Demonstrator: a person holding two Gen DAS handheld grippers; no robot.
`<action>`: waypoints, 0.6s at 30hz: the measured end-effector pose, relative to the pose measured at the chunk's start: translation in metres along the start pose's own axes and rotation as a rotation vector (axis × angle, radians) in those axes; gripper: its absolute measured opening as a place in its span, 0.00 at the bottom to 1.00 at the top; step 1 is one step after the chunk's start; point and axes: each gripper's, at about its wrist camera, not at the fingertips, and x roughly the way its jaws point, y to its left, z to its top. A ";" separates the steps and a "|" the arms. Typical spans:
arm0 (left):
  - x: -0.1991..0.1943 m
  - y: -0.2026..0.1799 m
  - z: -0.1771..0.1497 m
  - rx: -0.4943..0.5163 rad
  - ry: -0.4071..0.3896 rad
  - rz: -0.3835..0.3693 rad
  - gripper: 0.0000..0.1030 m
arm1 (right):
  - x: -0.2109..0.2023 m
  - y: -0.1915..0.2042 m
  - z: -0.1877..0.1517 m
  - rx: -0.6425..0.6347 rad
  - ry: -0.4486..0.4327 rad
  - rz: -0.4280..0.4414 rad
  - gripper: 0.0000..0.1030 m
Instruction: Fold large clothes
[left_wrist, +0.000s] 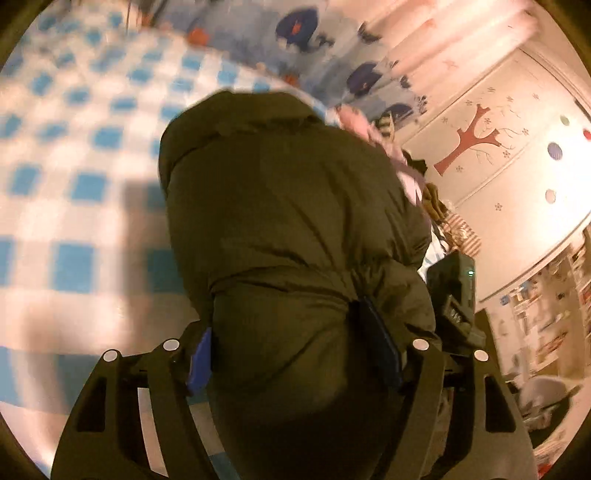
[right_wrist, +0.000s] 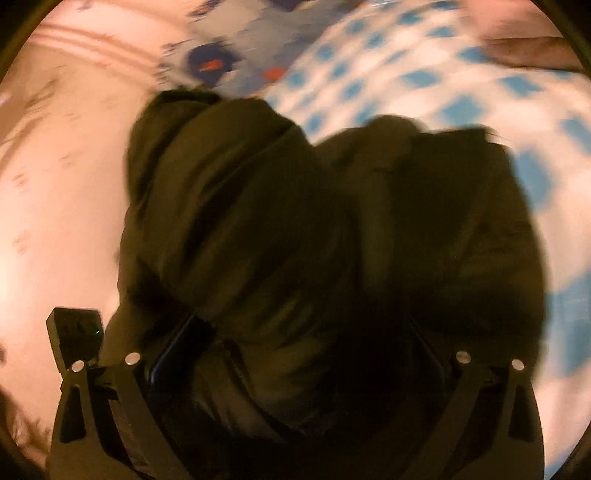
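A home bedroom, likely a child's. A bed with a blue-and-white checked sheet (left_wrist: 85, 155) fills the left wrist view, with a cartoon-printed blue quilt (left_wrist: 295, 40) along its far edge. A wardrobe door (left_wrist: 491, 147) carries a red tree decal and coloured dots. Crowded shelves (left_wrist: 550, 306) and loose clothes (left_wrist: 436, 195) sit nearby.
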 end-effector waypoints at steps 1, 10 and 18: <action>-0.019 0.002 0.000 0.023 -0.022 0.034 0.66 | 0.010 0.012 -0.004 -0.015 0.010 0.035 0.95; -0.119 0.100 -0.025 0.002 0.034 0.474 0.64 | 0.102 0.039 -0.050 -0.055 0.173 -0.044 0.95; -0.065 0.026 -0.021 0.222 0.006 0.282 0.64 | 0.052 0.074 -0.038 -0.179 0.072 -0.210 0.95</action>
